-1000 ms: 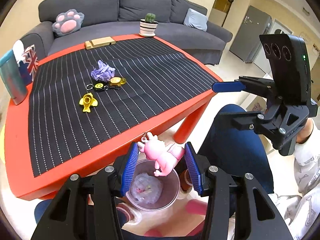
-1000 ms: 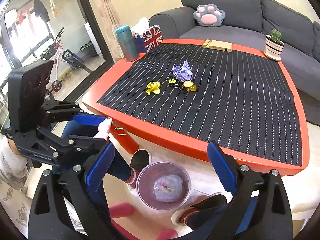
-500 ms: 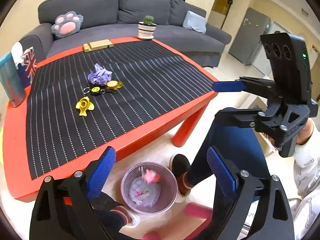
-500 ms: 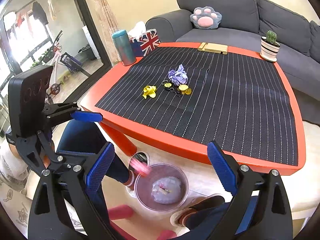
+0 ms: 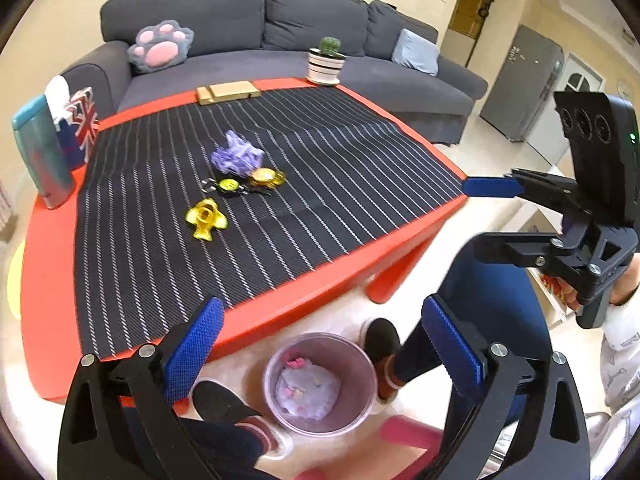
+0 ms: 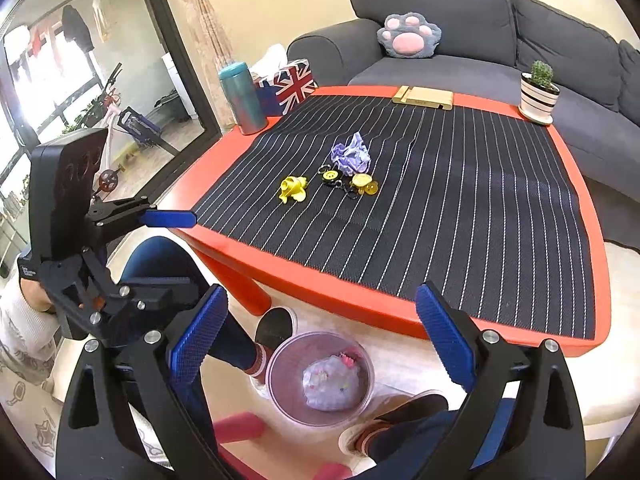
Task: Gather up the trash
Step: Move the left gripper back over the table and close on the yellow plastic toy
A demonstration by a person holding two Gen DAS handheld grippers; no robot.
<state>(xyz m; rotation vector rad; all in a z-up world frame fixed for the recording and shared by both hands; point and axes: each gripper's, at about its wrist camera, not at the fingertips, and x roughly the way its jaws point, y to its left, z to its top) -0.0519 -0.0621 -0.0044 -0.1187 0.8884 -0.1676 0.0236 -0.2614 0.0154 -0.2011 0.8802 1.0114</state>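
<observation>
A clear trash bin [image 5: 320, 384] stands on the floor by the red table [image 5: 44, 248]; it holds crumpled paper and a small pink toy [image 5: 294, 362]. It also shows in the right wrist view [image 6: 320, 378]. My left gripper [image 5: 320, 344] is open and empty above the bin. My right gripper [image 6: 320, 336] is open and empty, also above it. On the striped mat lie a crumpled purple wrapper [image 5: 237, 156], two keychains [image 5: 244, 182] and a yellow toy [image 5: 206, 218].
A teal bottle [image 5: 40, 152], a flag tissue box [image 5: 80, 124], a wooden stand [image 5: 228, 92] and a potted cactus [image 5: 327, 60] stand along the table's far edges. A grey sofa [image 5: 240, 20] is behind. The person's legs and feet flank the bin.
My left gripper opened and let go of the pink toy, which fell into the bin. Both grippers have lifted slightly back from the bin.
</observation>
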